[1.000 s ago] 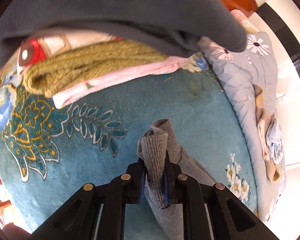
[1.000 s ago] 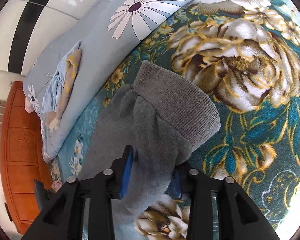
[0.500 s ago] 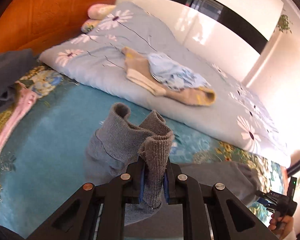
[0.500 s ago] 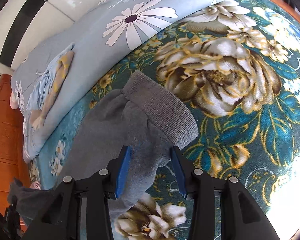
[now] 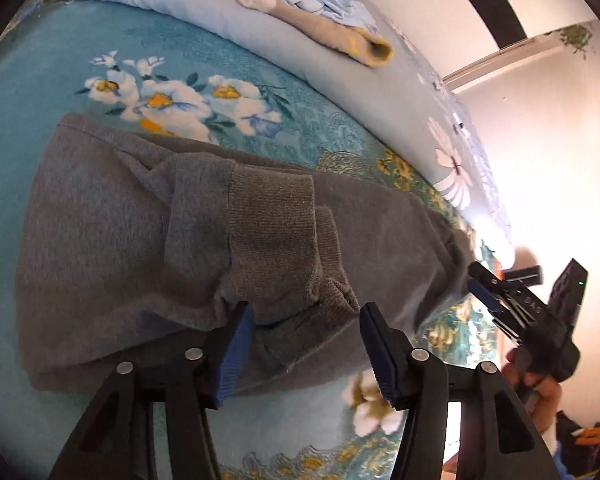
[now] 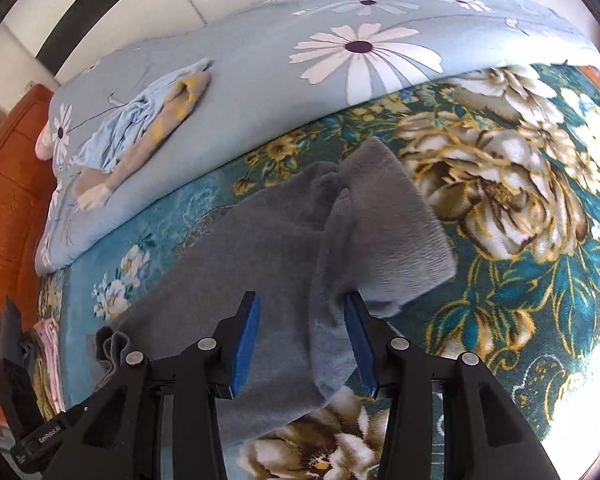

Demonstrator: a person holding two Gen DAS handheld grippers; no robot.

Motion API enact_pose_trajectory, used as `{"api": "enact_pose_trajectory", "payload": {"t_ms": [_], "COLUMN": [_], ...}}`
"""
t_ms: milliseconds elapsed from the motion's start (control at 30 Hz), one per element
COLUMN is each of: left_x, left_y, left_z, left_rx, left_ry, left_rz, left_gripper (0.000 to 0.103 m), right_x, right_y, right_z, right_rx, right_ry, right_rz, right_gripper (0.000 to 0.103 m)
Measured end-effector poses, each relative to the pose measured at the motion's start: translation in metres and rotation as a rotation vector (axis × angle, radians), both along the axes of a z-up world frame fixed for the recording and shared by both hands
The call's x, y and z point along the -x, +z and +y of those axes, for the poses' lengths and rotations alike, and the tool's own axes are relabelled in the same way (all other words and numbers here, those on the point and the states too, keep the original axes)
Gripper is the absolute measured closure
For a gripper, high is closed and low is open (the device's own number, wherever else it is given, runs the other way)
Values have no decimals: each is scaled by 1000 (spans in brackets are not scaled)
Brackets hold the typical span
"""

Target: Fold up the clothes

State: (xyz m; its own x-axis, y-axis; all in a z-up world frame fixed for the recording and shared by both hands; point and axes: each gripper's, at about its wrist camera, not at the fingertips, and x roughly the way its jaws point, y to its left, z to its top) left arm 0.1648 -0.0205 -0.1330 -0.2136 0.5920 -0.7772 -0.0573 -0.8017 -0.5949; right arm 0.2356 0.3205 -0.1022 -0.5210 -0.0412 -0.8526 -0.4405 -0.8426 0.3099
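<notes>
Since half a second ago, the ribbed cuff that was pinched upright in the left gripper (image 5: 306, 344) has been let go and laid down, and the right gripper (image 6: 302, 340) has been spread wider around its end of the cloth. The grey fleece sweatshirt (image 5: 148, 240) is now spread across the teal flowered plush blanket (image 5: 80, 80), with 2 ribbed cuffs (image 5: 272, 232) turned in over its body. Both sets of blue-padded jaws are parted, nothing being gripped; the right ones straddle a bunched ribbed end (image 6: 384, 232). That thick roll could spring back or the sleeves slide off if the next grasp catches only 1 layer, since the fleece is bulky and the blanket soft. Each gripper is held low, pointing forward over the garment's near edge. Beyond lie the pale blue daisy-print quilt (image 6: 260, 64) and crumpled light blue and tan clothes (image 6: 140, 112).
</notes>
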Motion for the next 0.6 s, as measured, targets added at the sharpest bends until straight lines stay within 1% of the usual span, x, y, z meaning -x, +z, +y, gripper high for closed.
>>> {"api": "enact_pose_trajectory", "payload": {"t_ms": [33, 67, 100, 167, 300, 333, 400, 433, 533, 600], "left_x": [-1, -2, -4, -6, -11, -12, -14, -14, -15, -15], "left_y": [1, 2, 2, 4, -25, -31, -30, -28, -31, -36], "left_z": [-14, -29, -43, -71, -107, -116, -118, -118, -115, -115], "left_rx": [3, 6, 9, 15, 3, 0, -6, -2, 3, -5], "left_ry": [46, 92, 137, 228, 359, 390, 393, 388, 363, 358], "left_rz": [5, 11, 16, 24, -92, -119, -113, -103, -120, -143], "left_gripper": [43, 40, 38, 38, 38, 38, 38, 38, 38, 38], "right_x": [3, 6, 10, 22, 46, 50, 56, 57, 64, 67], "right_y": [6, 12, 15, 9, -38, -49, -72, -78, -87, -85], "right_z": [-7, -14, -22, -41, -90, -99, -117, -123, -133, -141], "right_rx": [-6, -9, 16, 131, 380, 414, 473, 467, 481, 453], "right_ry": [29, 60, 97, 182, 263, 258, 241, 230, 216, 237], "right_rz": [24, 48, 55, 50, -69, -97, -154, -165, -177, -186], "right_gripper": [57, 57, 57, 56, 55, 55, 55, 55, 55, 55]}}
